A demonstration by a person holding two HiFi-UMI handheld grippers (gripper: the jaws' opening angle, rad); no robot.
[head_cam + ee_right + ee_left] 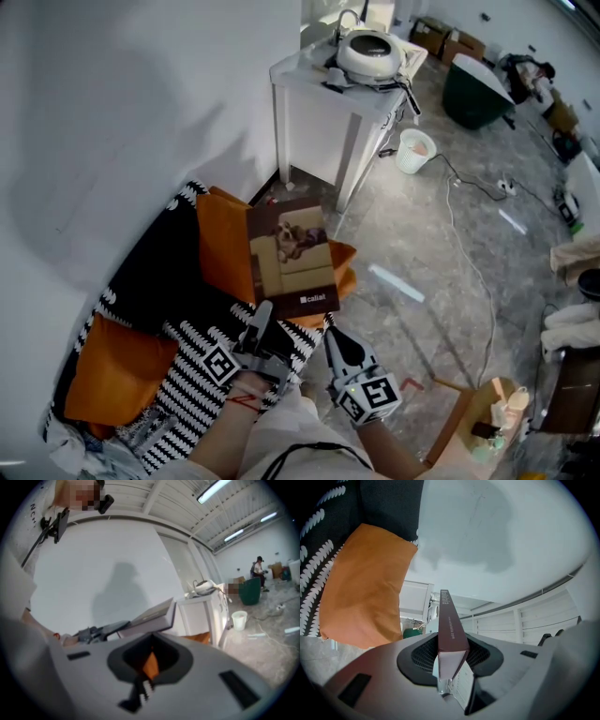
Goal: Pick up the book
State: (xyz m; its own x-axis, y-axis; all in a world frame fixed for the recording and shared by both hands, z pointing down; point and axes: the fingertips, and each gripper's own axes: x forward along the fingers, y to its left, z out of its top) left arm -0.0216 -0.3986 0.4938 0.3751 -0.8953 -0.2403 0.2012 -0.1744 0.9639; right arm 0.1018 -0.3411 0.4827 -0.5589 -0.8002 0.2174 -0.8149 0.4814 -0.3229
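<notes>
The book (292,255) has a maroon spine and a cover picture of a dog on a sofa. It is lifted off the orange cushion (223,248) and held flat, cover up. My left gripper (263,317) is shut on its near edge; in the left gripper view the spine (449,625) runs upright between the jaws of the left gripper (450,667). My right gripper (334,339) hangs just right of the book's near corner, apart from it, jaws together and empty. In the right gripper view the book (152,618) is above the right gripper (140,693).
A black-and-white patterned sofa cover (187,366) with a second orange cushion (117,366) lies below along the white wall. Beyond stand a white table (323,103) with a rice cooker (370,52), a white bucket (412,150), a floor cable (464,244) and a green bin (473,94).
</notes>
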